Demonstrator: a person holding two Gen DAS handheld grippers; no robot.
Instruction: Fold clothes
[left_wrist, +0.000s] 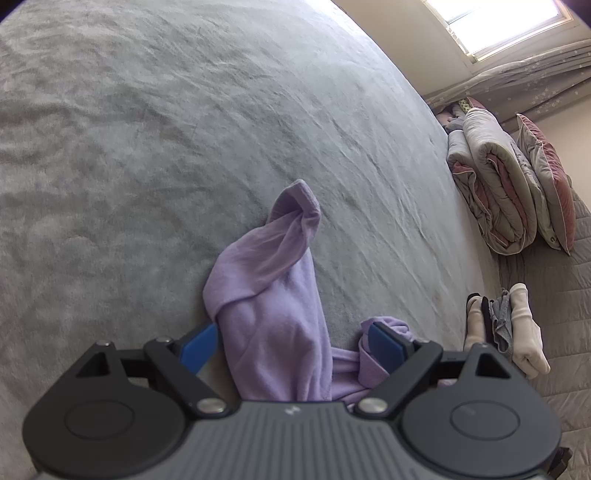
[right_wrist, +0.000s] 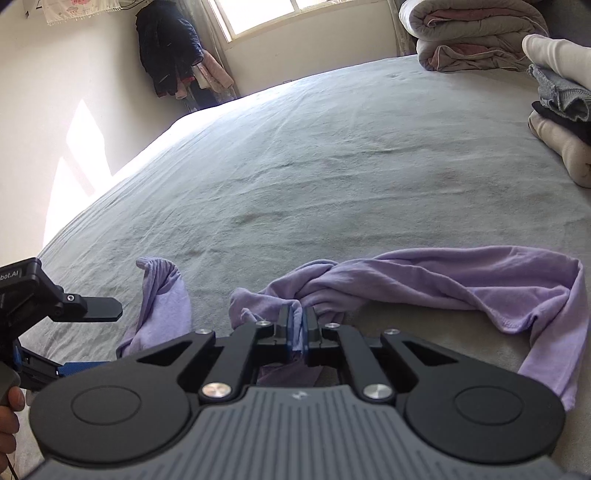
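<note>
Right wrist view: your right gripper (right_wrist: 297, 326) pinches the lilac garment (right_wrist: 443, 280); thin, limp, light. Left gripper (left_wrist: 291, 341) gapes wide, empty; take a hem edge.

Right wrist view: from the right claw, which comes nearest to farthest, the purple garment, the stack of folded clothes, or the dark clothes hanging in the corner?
1. Purple garment, pinched in the right claw.
2. Stack of folded clothes, far right on the bed.
3. Dark hanging clothes, far upper-left corner.

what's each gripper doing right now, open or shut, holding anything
Left gripper: open, jaws wide on either side of the purple garment, not pinching it.
Right gripper: shut on a bunched fold of the purple garment.
</note>
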